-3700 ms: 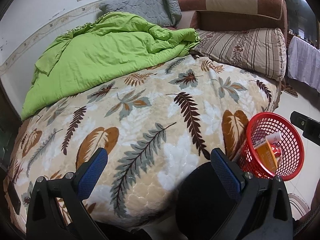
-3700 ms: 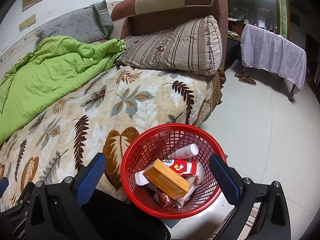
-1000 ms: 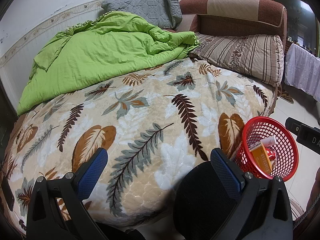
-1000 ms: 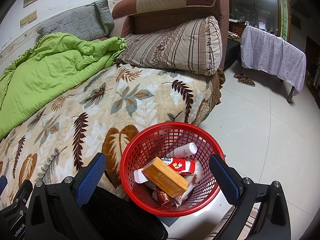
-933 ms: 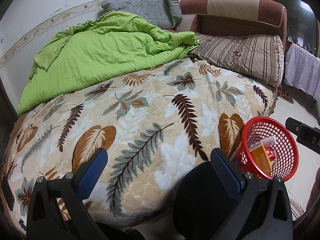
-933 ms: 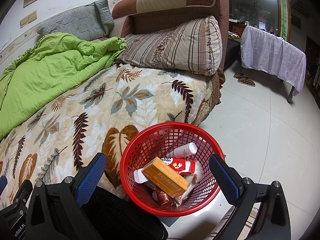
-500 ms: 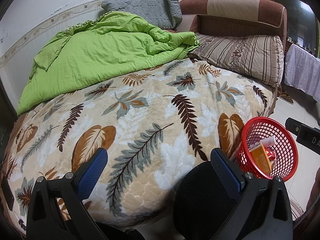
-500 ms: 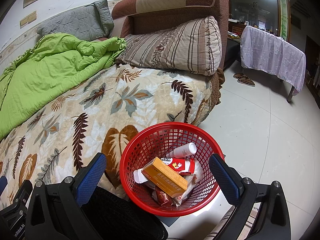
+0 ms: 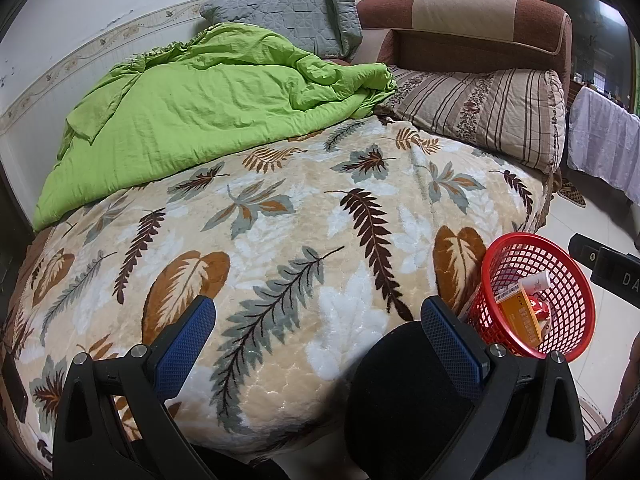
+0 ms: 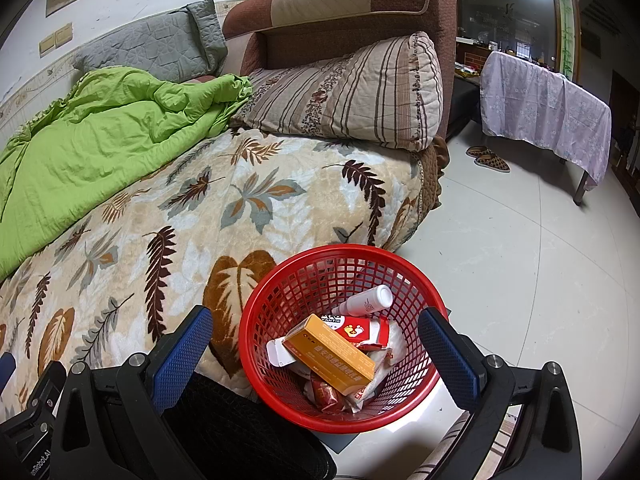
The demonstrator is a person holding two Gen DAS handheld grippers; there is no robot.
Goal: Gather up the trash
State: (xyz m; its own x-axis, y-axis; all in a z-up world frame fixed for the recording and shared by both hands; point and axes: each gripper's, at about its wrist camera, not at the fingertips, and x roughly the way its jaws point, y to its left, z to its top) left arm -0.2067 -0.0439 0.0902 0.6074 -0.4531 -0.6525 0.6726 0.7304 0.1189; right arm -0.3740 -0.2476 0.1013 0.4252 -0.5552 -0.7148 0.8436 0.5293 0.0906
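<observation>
A red mesh basket (image 10: 276,292) stands on the floor against the bed's side; it also shows in the left wrist view (image 9: 568,276). It holds an orange box (image 10: 332,354), a white tube (image 10: 366,300), a red and white packet (image 10: 360,330) and several wrappers. My right gripper (image 10: 316,344) is open and empty, just above and in front of the basket. My left gripper (image 9: 318,336) is open and empty over the leaf-patterned blanket (image 9: 280,240). No loose trash shows on the bed.
A green quilt (image 9: 192,112), a grey pillow (image 9: 288,16) and a striped pillow (image 9: 480,116) lie at the bed's far side, below a brown headboard (image 9: 460,20). A black seat (image 9: 400,392) is under the grippers. A cloth-covered table (image 10: 544,108) and slippers (image 10: 488,160) stand on the tiled floor.
Both grippers have stayed open and nearly still over the last second. Since 3.7 s ago the left view has pulled back slightly from the bed.
</observation>
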